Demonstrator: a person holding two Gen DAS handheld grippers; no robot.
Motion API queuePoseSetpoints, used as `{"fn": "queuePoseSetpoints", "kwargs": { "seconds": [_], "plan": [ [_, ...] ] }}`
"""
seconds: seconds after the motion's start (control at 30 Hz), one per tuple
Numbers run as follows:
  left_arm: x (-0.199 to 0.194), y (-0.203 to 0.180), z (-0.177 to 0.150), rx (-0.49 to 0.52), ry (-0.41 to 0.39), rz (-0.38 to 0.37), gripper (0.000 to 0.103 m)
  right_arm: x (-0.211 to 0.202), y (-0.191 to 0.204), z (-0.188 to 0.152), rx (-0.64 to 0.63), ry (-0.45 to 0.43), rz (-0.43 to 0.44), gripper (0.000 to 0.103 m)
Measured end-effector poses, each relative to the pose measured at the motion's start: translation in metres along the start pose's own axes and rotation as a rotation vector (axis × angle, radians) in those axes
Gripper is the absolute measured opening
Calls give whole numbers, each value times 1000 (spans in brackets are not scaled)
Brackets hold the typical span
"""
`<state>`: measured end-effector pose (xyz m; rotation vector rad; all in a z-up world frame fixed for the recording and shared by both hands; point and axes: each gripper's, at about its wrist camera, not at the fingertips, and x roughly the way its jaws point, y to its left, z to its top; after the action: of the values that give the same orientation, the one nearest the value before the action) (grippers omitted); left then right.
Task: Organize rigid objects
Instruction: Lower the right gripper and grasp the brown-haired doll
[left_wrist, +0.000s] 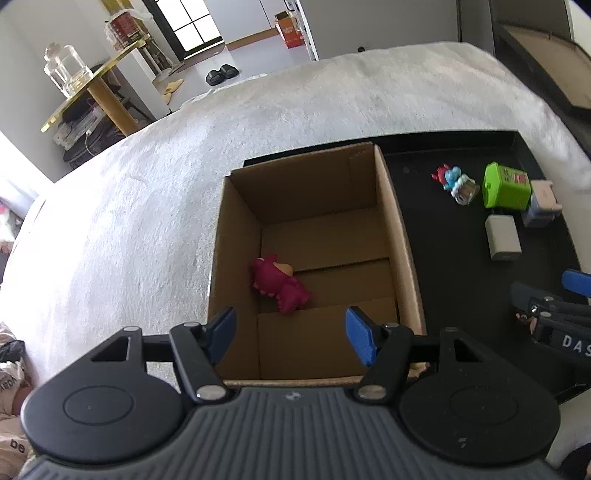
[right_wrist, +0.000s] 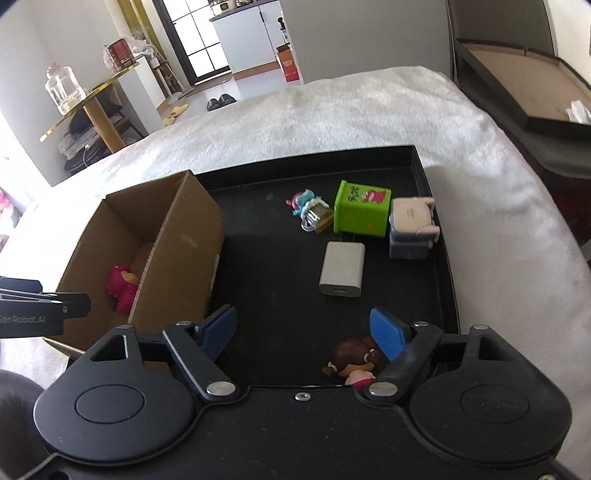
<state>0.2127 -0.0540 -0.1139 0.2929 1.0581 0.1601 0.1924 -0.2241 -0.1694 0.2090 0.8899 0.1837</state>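
- Cardboard box (left_wrist: 317, 236) sits open-topped at the left end of a black tray (right_wrist: 436, 236), which lies on a white fuzzy cover (left_wrist: 147, 206).
- Magenta toy figure (left_wrist: 280, 282) lies on its side on the box floor, against the left wall. Only item visible in the box.
- Left gripper (left_wrist: 291, 338) hovers over the near edge of the box, pointing down into it. Jaws spread, nothing between the blue pads (left_wrist: 360, 339); toy is ahead of the tips, not touching.
- Right gripper (right_wrist: 304, 328) is over the near part of the tray, right of the box. Jaws spread, not clamped on anything.
- Small doll with dark hair (right_wrist: 352, 360) lies on the tray just inside the right finger (right_wrist: 388, 332), partly hidden behind it. Cannot tell if the pad touches it; left pad is well clear of it.
- Rest of the loose items on the tray, far right area:
- white charger block (right_wrist: 341, 269) lying flat, nearest to the right gripper
- green cube (right_wrist: 362, 212) behind it, printed stickers on the top face
- grey and white boxy item (right_wrist: 410, 230) touching the green cube's right side
- small teal and red figure with a metal clip (right_wrist: 308, 212) just left of the green cube
- Background: gold-rimmed side table (left_wrist: 92, 88) with a clear glass jar (left_wrist: 64, 68), and black slippers (left_wrist: 221, 74) on the floor.
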Motion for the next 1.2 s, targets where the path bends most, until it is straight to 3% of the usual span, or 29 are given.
{"fn": "queuePoseSetpoints", "kwargs": {
  "seconds": [0.33, 0.57, 0.73, 1.2],
  "plan": [
    [4, -21, -1, 54, 17, 50, 64, 10, -18, -20, 62, 29, 24, 67],
    [2, -27, -4, 67, 30, 68, 64, 19, -26, -28, 95, 48, -23, 61],
    [-6, -32, -4, 70, 22, 61, 64, 24, -29, -29, 65, 57, -55, 40],
    [-18, -19, -8, 35, -3, 36, 64, -6, -20, -18, 28, -5, -11, 39]
  ]
}}
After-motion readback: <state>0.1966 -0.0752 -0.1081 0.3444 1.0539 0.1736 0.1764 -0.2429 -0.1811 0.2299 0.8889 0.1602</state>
